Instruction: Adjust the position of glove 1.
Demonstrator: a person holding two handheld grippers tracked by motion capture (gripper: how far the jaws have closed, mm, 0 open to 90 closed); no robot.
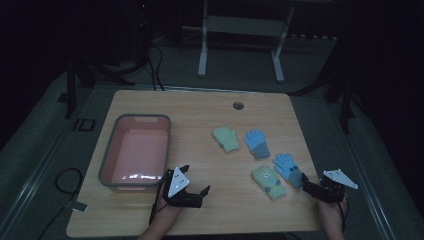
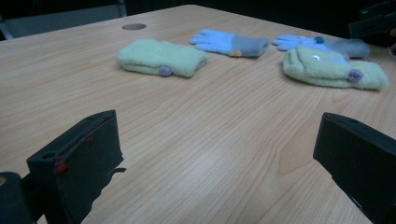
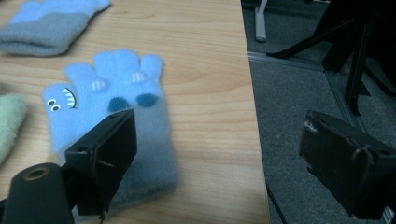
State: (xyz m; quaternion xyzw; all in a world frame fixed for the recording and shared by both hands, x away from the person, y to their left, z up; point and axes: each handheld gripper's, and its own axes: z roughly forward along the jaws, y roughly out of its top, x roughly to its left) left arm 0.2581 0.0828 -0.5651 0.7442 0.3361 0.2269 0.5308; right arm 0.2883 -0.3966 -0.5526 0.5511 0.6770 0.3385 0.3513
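Four small gloves lie on the right half of the wooden table: a green mitten, a blue glove, a blue monster-face glove and a green mitten with a face. My left gripper rests low near the front edge, open and empty, pointing at the gloves. In the left gripper view, bare wood lies between its jaws, with the plain mitten and the face mitten beyond. My right gripper is open at the table's right edge. Its left jaw stands over the monster glove's cuff, its right jaw off the table.
A pink basin with a grey rim stands empty on the left half of the table. A round cable hole sits near the far edge. Dark floor, cables and stand legs surround the table. The table edge runs between the right jaws.
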